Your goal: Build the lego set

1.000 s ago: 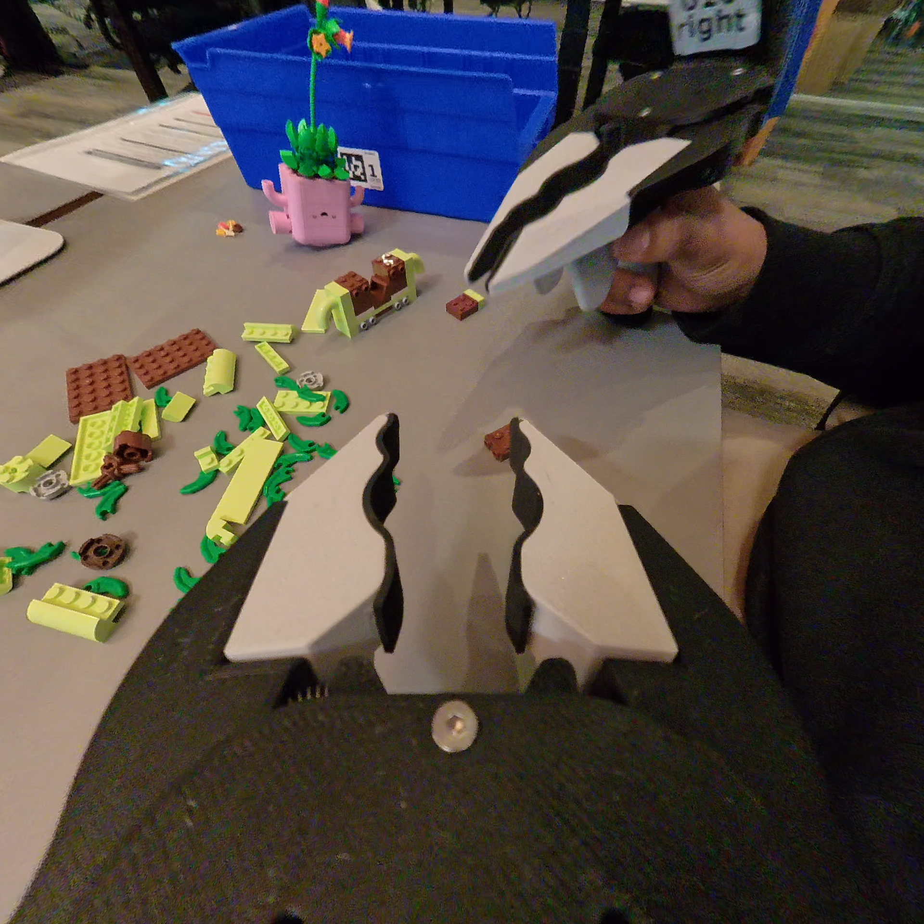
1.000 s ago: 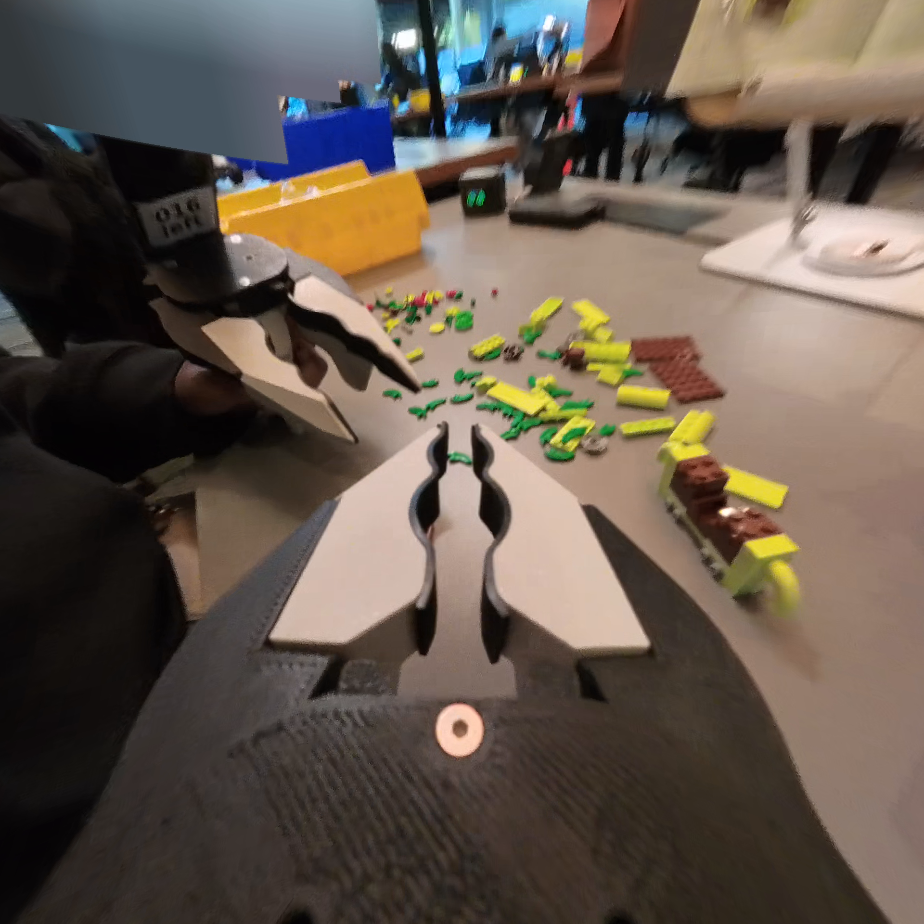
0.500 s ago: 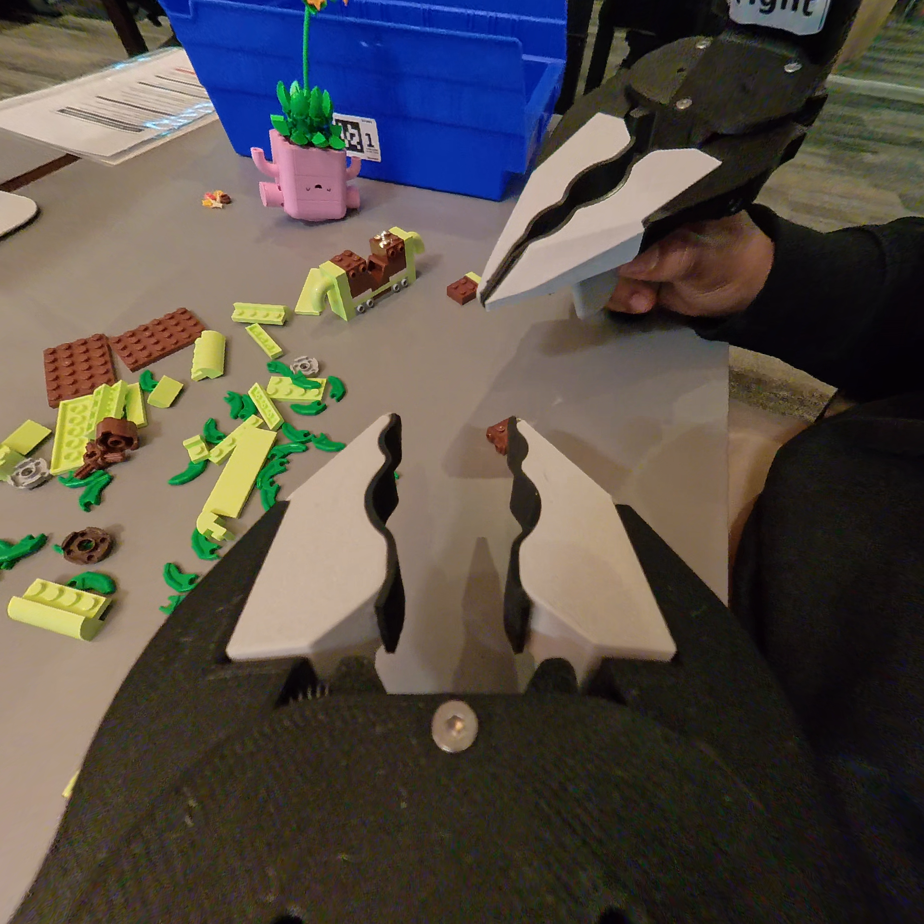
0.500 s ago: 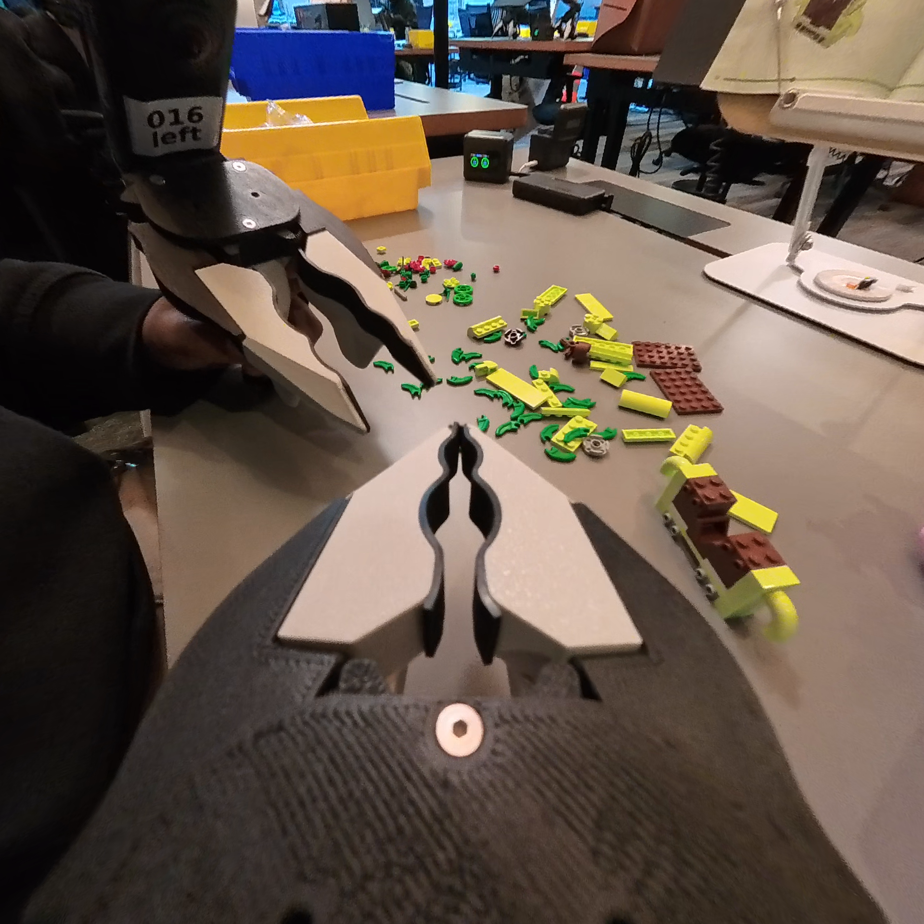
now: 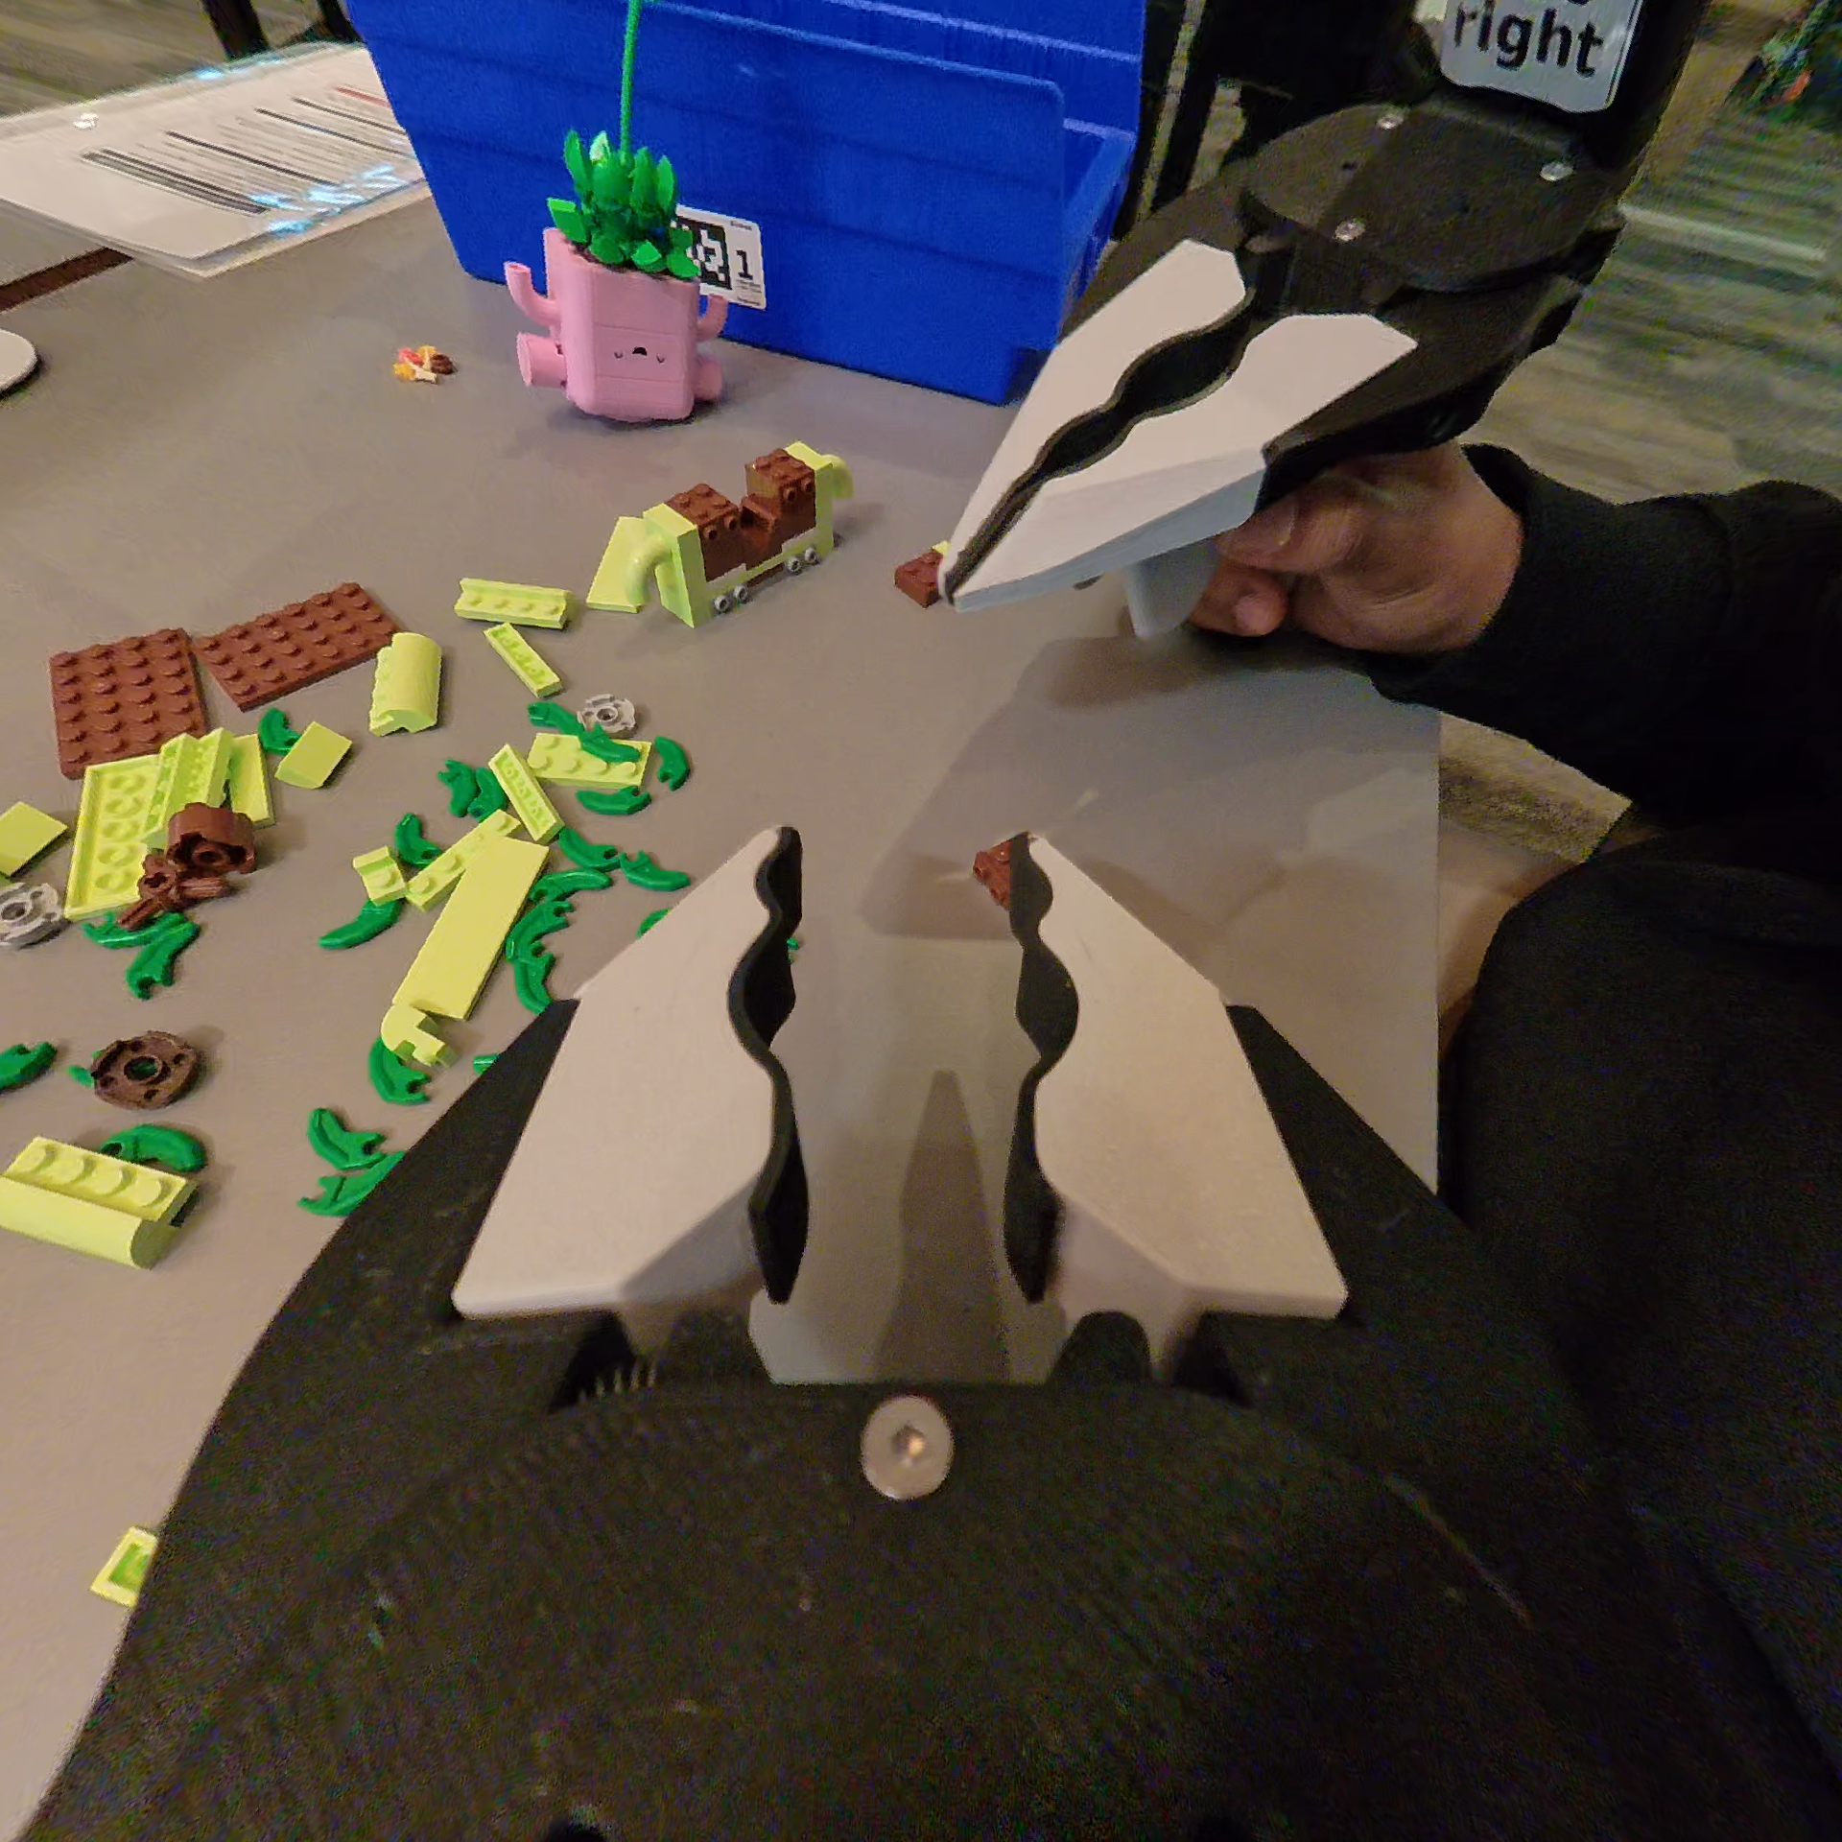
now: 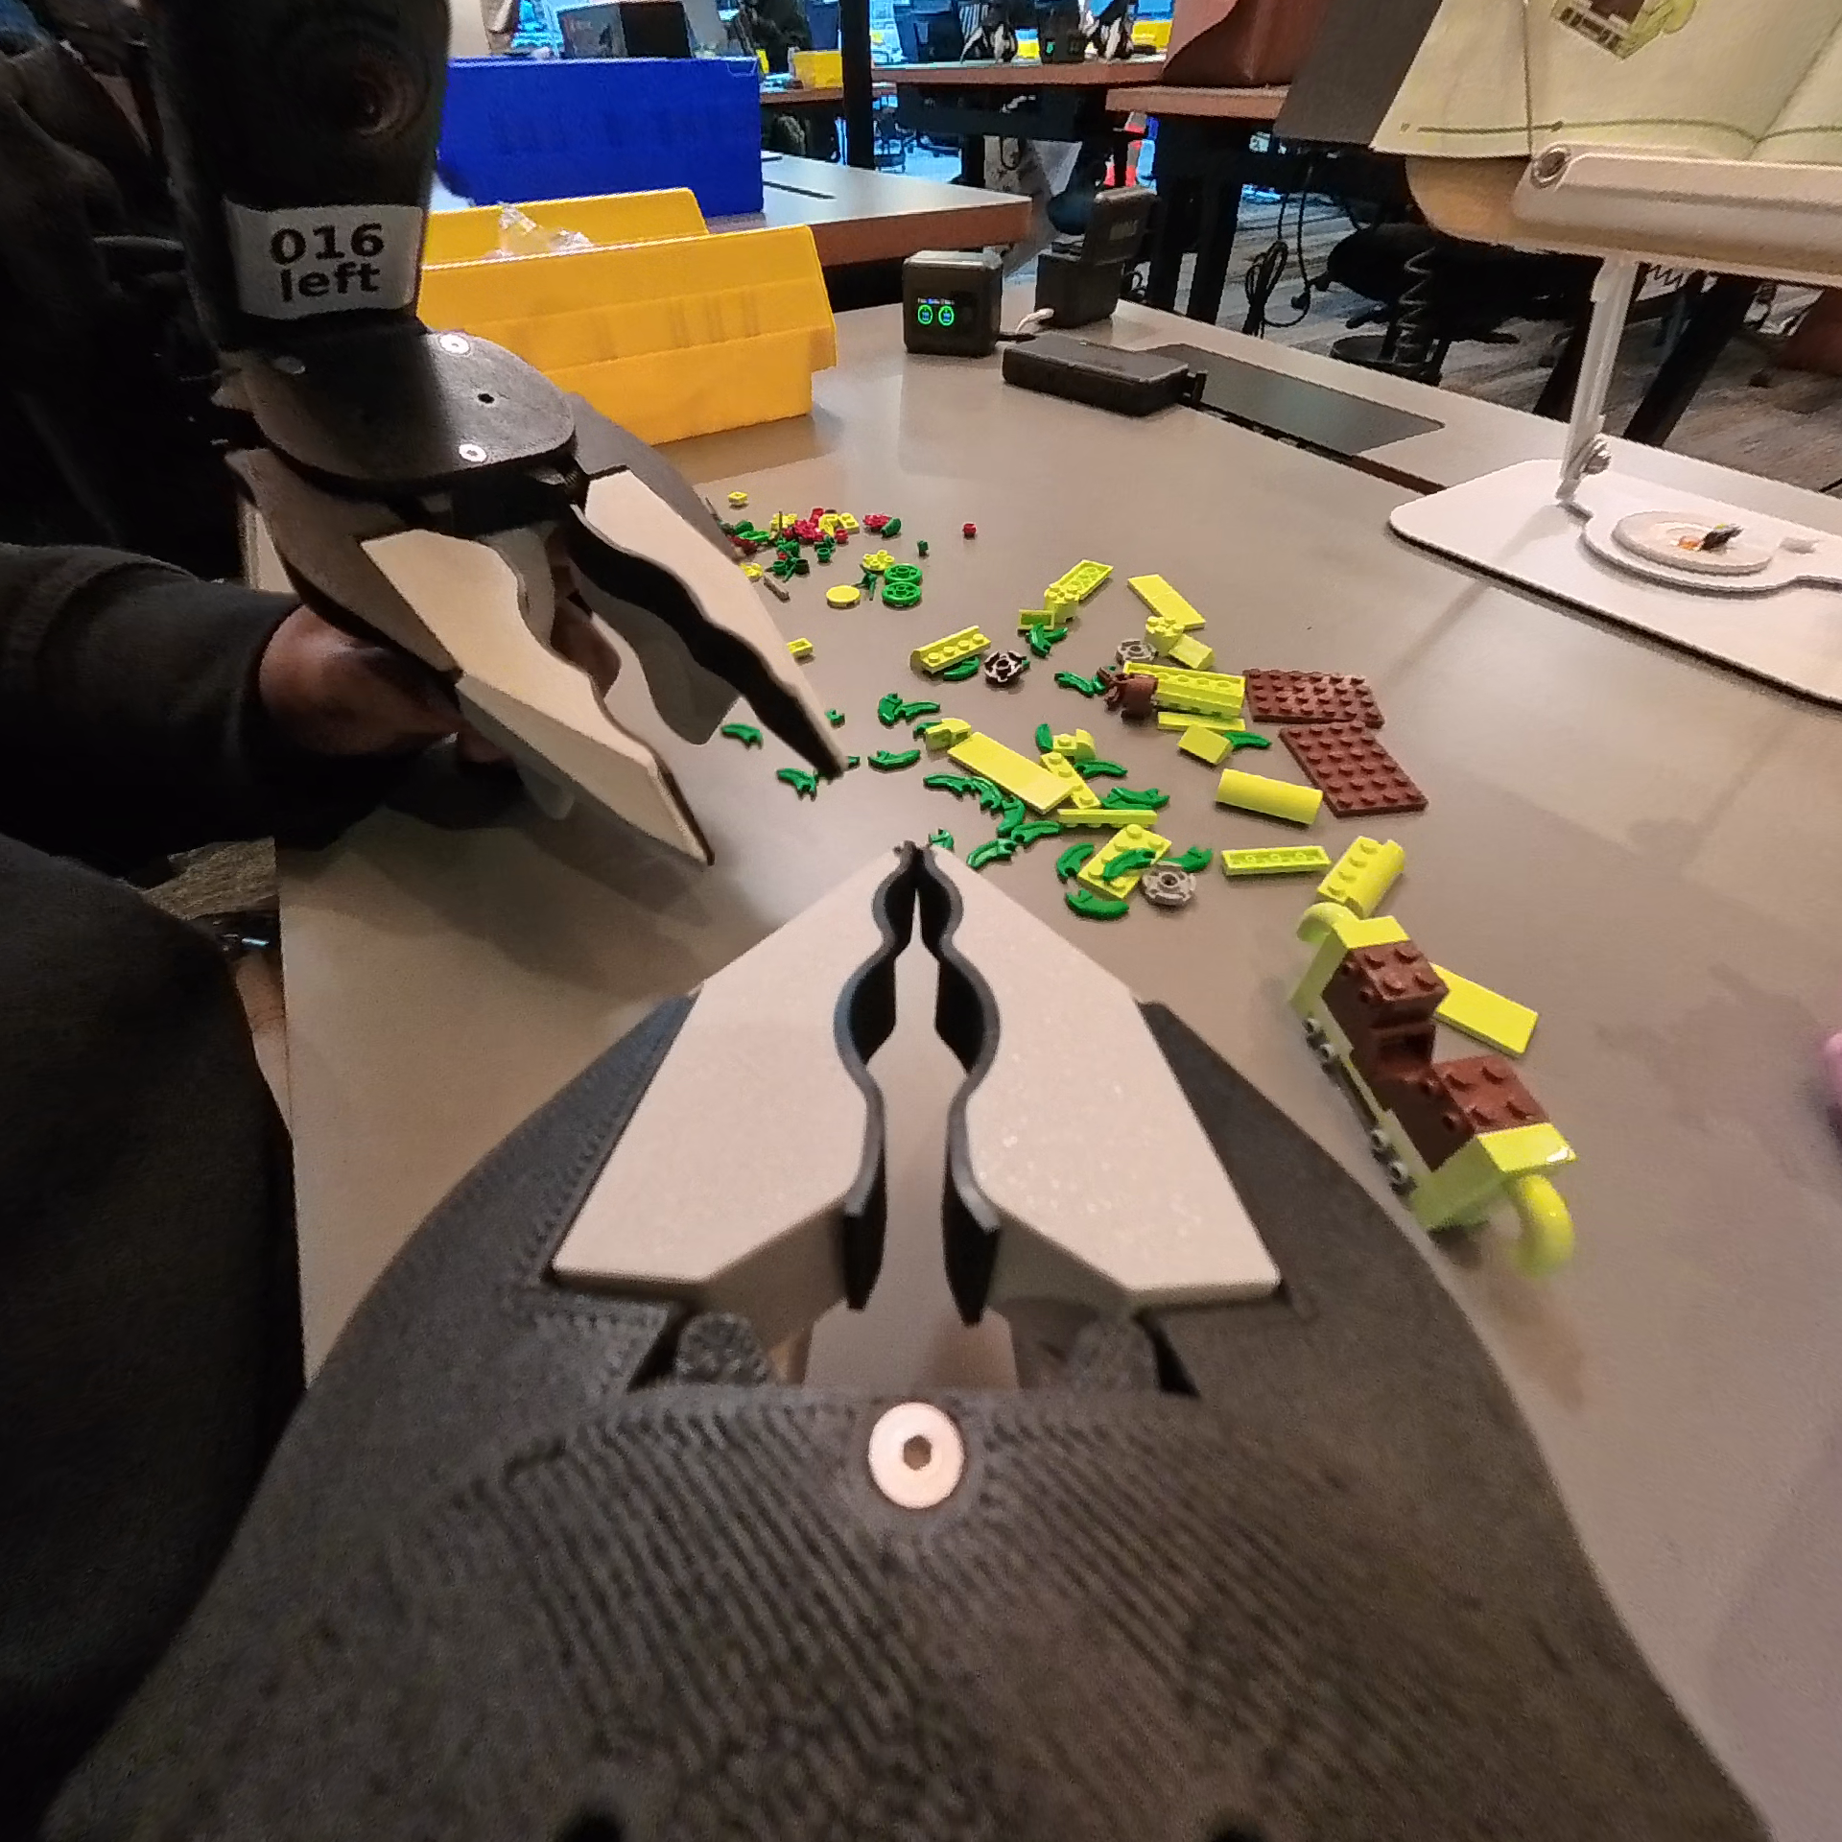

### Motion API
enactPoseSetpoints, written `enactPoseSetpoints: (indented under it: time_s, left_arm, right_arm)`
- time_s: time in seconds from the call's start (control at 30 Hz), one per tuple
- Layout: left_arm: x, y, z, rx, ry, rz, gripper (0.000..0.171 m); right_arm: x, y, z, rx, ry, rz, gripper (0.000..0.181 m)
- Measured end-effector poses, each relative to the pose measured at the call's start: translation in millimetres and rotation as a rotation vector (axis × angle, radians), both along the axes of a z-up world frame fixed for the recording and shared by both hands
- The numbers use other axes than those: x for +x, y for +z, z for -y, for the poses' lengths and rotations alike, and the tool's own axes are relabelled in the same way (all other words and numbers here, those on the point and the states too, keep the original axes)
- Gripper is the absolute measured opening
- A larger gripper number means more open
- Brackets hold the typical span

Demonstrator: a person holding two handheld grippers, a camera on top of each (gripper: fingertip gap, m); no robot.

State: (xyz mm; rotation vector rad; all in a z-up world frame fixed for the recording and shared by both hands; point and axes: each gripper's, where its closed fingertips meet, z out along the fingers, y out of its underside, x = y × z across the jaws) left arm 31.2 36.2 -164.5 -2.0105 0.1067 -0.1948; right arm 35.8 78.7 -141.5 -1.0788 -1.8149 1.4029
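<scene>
My left gripper (image 5: 907, 847) is open and empty, low over the grey table (image 5: 1146, 758). A small brown piece (image 5: 997, 872) sits right against the tip of its right finger; I cannot tell whether it touches the finger. My right gripper (image 6: 917, 852) is shut with nothing visible between its tips. In the left wrist view it (image 5: 952, 590) hangs tilted down, its tip beside a small brown brick (image 5: 917, 576). A part-built lime and brown model (image 5: 738, 538) (image 6: 1415, 1076) stands on the table. Loose lime and green pieces (image 5: 478, 897) (image 6: 1057, 787) lie scattered.
A pink pot model with a green plant (image 5: 623, 329) stands in front of a blue bin (image 5: 847, 150). Two brown plates (image 5: 289, 648) (image 6: 1336, 738) lie by the loose pieces. A yellow bin (image 6: 638, 309) and a white stand base (image 6: 1635, 558) sit farther off. The table's edge is at my right (image 5: 1435, 897). There is about 6 cm between the tips of the two grippers. It is some 6 cm from my left tips to the small brown piece (image 5: 997, 872).
My right gripper has closed from a narrow gap to fully shut and has dropped toward the table. My left gripper stays open and has shifted slightly forward.
</scene>
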Motion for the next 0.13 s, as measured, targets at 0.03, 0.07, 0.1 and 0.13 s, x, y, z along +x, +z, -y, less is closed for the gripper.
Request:
enactPoseSetpoints:
  time_s: [0.03, 0.07, 0.1, 0.13]
  left_arm:
    - [1.0, -1.3, -0.3, -0.007, -0.003, -0.012, 0.040]
    - [1.9, -2.7, -0.5, -0.015, -0.005, -0.026, 0.040]
    - [3.0, -4.2, -0.7, -0.022, -0.008, -0.041, 0.040]
    - [4.1, -5.5, -1.0, -0.029, -0.011, -0.056, 0.040]
  right_arm:
    - [-0.3, -0.4, -0.1, 0.001, 0.000, 0.002, 0.000]
    - [-0.5, -0.7, 0.0, 0.001, 0.000, 0.005, 0.000]
    - [-0.7, -1.1, 0.1, 0.002, 0.000, 0.008, 0.000]
    - [-0.9, -1.5, 0.1, 0.002, 0.000, 0.011, 0.000]
